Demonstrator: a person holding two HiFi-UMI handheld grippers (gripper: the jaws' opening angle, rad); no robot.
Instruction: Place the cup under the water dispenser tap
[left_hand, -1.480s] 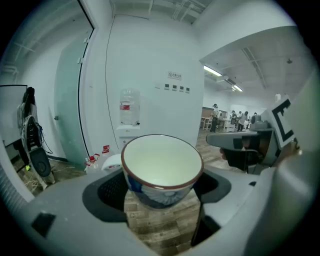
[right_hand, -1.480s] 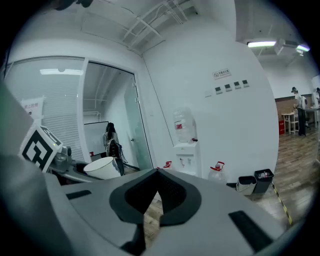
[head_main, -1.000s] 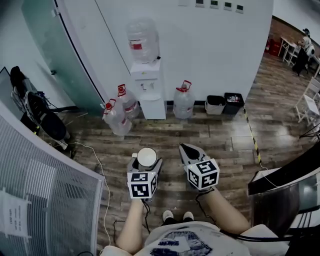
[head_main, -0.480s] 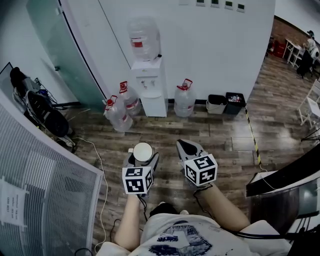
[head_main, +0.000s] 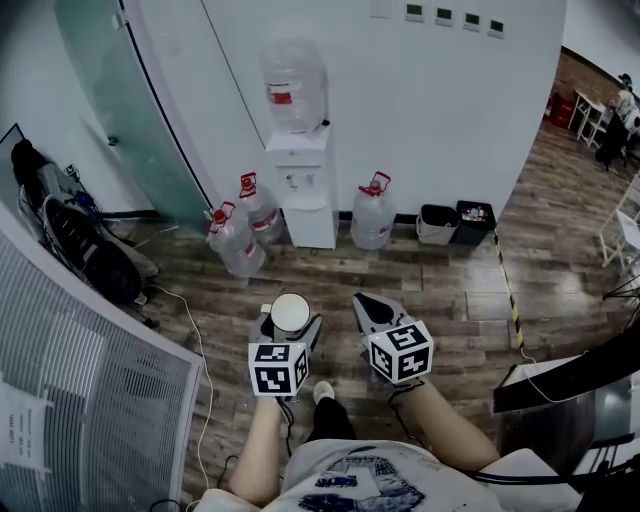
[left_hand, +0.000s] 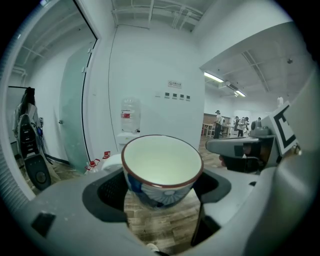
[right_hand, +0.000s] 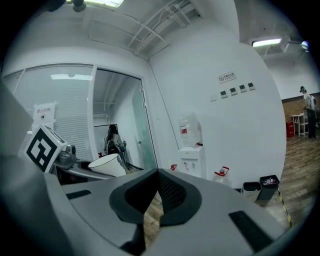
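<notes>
Cup (head_main: 291, 311), white inside with a dark rim and a blue flower pattern on its outer wall, is held upright between the two fingers of the left gripper (head_main: 290, 320), which are pressed against its sides, as is shown plainly in the left gripper view, where the cup (left_hand: 161, 170) fills the gap between the jaws. The right gripper (head_main: 376, 306) is held just beside it at the same height, and in the right gripper view its fingers (right_hand: 172, 192) are seen brought together with nothing between them. Both grippers are carried over a wooden floor (head_main: 450, 290) in front of the person's body. The water dispenser (head_main: 303, 195), a white cabinet with a large clear bottle (head_main: 292, 85) set upside down on top, is placed against the white wall (head_main: 440, 110), well apart from the cup and straight ahead of it. Its tap is too small to be made out clearly. Two spare bottles (head_main: 240, 232) are set on the floor at the dispenser's left, beside a glass door (head_main: 120, 100), and one (head_main: 371, 216) at its right, with two small bins (head_main: 452, 222) farther right along the wall.
</notes>
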